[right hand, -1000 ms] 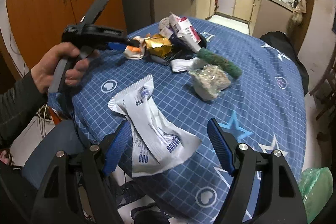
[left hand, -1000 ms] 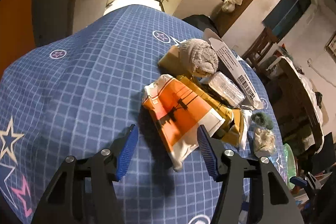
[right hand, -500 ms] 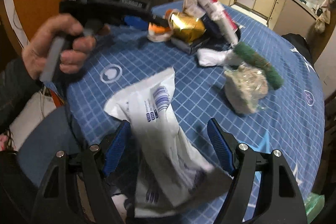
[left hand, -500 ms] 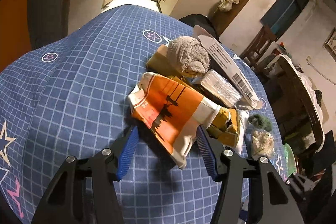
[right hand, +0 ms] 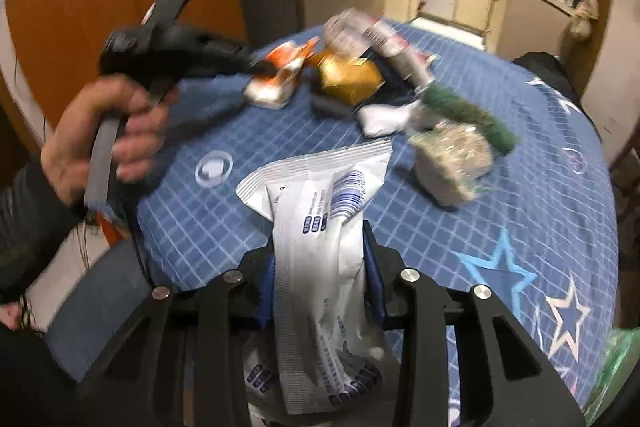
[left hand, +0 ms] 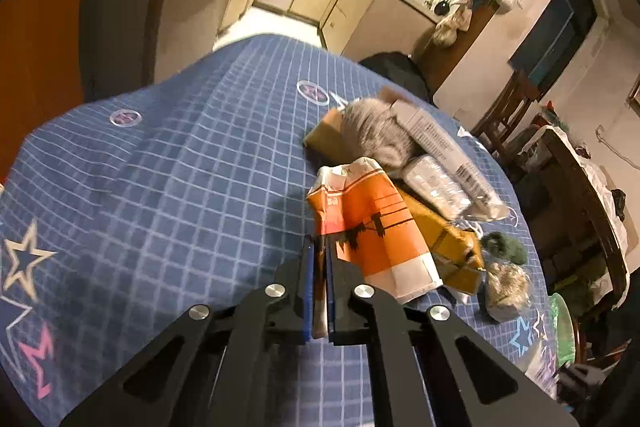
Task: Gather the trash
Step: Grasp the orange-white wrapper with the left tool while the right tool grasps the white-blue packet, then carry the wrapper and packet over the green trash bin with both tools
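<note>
My left gripper (left hand: 319, 259) is shut on the edge of an orange and white wrapper (left hand: 368, 227) and holds it just above the blue checked tablecloth (left hand: 180, 187). My right gripper (right hand: 320, 259) is shut on a white plastic packet with a blue barcode (right hand: 320, 211), lifted off the cloth. In the right wrist view the left gripper (right hand: 264, 67) holds the orange wrapper (right hand: 280, 79) by the trash pile.
A trash pile lies on the table: a gold box (left hand: 444, 239), a grey fuzzy lump (left hand: 376, 135), a long white carton (left hand: 444, 151), a green scrubber (right hand: 468, 115), a clear bag of scraps (right hand: 452, 163). A green bag (left hand: 560, 327) hangs past the table edge.
Both grippers have shut: the left on the orange wrapper, the right on the white packet. Each piece has come up off the cloth.
</note>
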